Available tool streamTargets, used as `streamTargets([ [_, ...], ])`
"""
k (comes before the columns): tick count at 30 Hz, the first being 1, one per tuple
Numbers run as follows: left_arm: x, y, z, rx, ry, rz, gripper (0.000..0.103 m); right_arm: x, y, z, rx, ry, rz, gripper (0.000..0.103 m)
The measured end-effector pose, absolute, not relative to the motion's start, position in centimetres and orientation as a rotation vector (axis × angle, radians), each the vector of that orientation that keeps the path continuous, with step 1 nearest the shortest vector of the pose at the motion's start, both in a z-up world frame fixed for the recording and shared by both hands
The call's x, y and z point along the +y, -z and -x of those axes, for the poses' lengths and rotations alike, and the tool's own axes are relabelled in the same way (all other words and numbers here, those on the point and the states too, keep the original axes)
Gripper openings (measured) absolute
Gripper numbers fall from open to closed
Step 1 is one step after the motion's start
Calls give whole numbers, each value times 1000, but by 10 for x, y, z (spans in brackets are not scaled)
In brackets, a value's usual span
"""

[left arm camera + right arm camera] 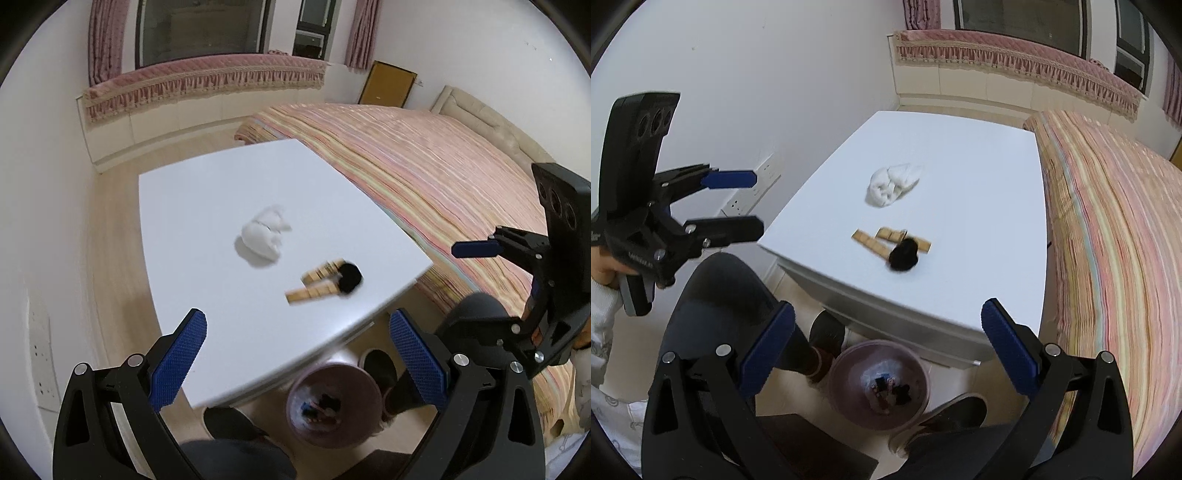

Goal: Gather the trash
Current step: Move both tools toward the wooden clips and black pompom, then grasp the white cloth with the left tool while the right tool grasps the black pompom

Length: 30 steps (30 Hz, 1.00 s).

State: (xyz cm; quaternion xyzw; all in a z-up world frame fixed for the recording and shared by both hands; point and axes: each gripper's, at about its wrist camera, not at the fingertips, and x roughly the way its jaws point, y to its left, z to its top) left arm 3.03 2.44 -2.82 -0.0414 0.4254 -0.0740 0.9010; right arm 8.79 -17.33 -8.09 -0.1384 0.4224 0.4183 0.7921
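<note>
Left wrist view: the left gripper (297, 354) hangs above the near edge of the white rectangular table (207, 192), its blue-padded fingers spread wide with nothing between them; a crumpled white tissue wad (264, 236) lies near the middle of the tabletop, well clear of every edge; closer to the right edge lie thin tan wooden sticks (317, 286), blurred, with a small black fuzzy clump (349, 277) touching their right end; below the near edge, on the pale wood floor, stands a round pink waste bin (334, 402) with dark scraps inside; the right gripper (476, 251) shows at the right, beyond the table's right edge and over the striped pink bedspread (424, 158), but only one blue pad is clear here, so its spread cannot be told from this side.

Right wrist view: the right gripper (888, 350) hovers over the near corner of the table, fingers wide apart and empty; the tissue wad (892, 182) sits mid-table, the wooden sticks (882, 242) nearer the near edge, the black clump (904, 257) resting on them; the pink bin (882, 384) stands on the floor just below the near edge, between the person's dark-trousered legs (716, 295); the left gripper (755, 203) is off the table's left edge, fingers parted, holding nothing.
</note>
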Motion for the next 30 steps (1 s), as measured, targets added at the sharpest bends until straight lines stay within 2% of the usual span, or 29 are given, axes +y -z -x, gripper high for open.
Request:
streamTargets([
  [9, 39, 34, -81, 902, 166, 89, 95, -147, 94, -122, 941, -925, 330, 99],
  [20, 46, 68, -132, 964, 183, 109, 95, -129, 120, -144, 993, -945, 331, 98],
  [21, 45, 71, -134, 967, 184, 108, 95, -127, 122, -145, 998, -948, 331, 96],
  [23, 46, 77, -139, 972, 190, 110, 95, -124, 125, -147, 1005, -949, 339, 84],
  [27, 46, 84, -146, 974, 194, 113, 93, -119, 130, -148, 1015, -958, 349, 72],
  [28, 46, 85, -147, 978, 199, 114, 86, -118, 130, -148, 1016, -960, 353, 67],
  [30, 45, 88, -149, 991, 203, 108, 78, -116, 133, -149, 1019, -962, 364, 60],
])
